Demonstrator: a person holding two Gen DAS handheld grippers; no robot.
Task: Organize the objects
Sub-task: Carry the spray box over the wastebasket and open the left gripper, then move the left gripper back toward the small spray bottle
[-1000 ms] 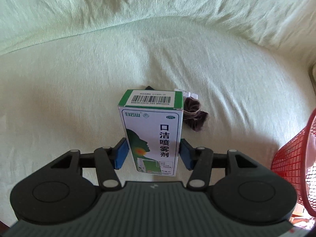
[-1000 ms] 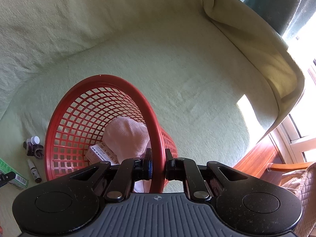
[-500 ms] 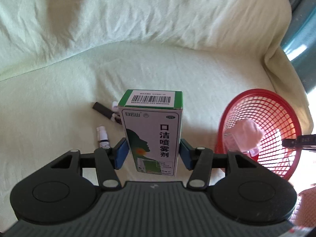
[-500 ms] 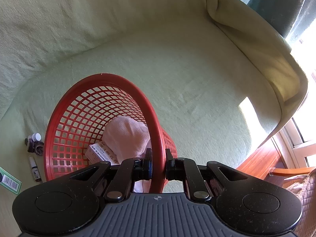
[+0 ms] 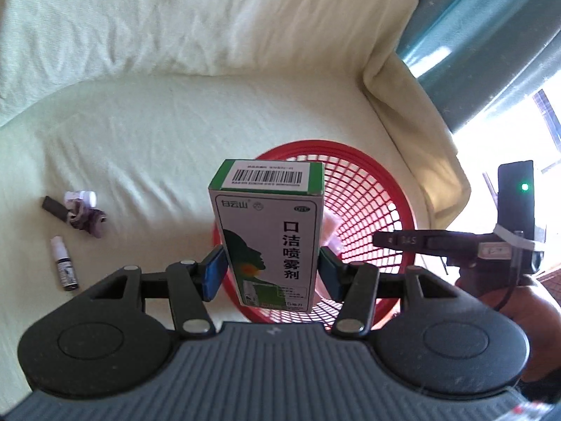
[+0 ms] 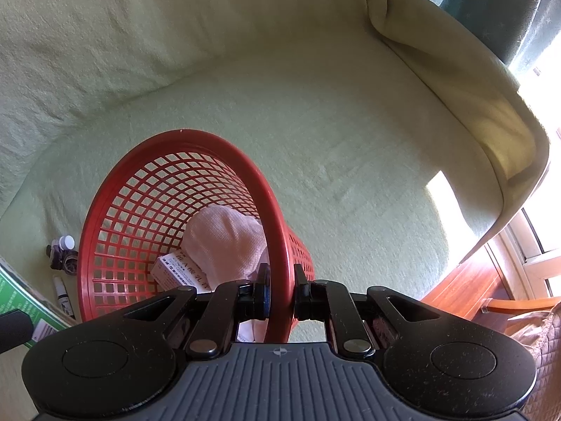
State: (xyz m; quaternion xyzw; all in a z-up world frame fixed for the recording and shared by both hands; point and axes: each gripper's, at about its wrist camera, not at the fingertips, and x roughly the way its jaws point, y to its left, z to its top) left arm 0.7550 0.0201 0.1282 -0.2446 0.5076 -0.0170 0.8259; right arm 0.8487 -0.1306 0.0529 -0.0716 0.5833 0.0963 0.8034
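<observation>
My left gripper [image 5: 271,273] is shut on a white and green medicine box [image 5: 268,231] with a barcode on top, held upright in the air in front of the red mesh basket [image 5: 371,189]. The box's corner [image 6: 21,294] shows at the left edge of the right wrist view. My right gripper [image 6: 280,293] is shut on the basket's near rim [image 6: 277,242] and tilts the basket. Inside the basket lie a pink cloth [image 6: 224,242] and a small white box [image 6: 175,270]. The other gripper [image 5: 455,242] reaches the basket from the right in the left wrist view.
On the pale green sofa cover [image 5: 157,122] left of the basket lie a small dropper bottle [image 5: 63,263], a dark scrunchie [image 5: 87,217], a white-capped vial [image 5: 82,196] and a dark stick [image 5: 52,205]. Sofa arm [image 6: 455,80] and wooden furniture [image 6: 466,280] stand on the right.
My left gripper has carried the box up and to the right, from over the small items to in front of the basket. The right gripper has kept its hold on the rim.
</observation>
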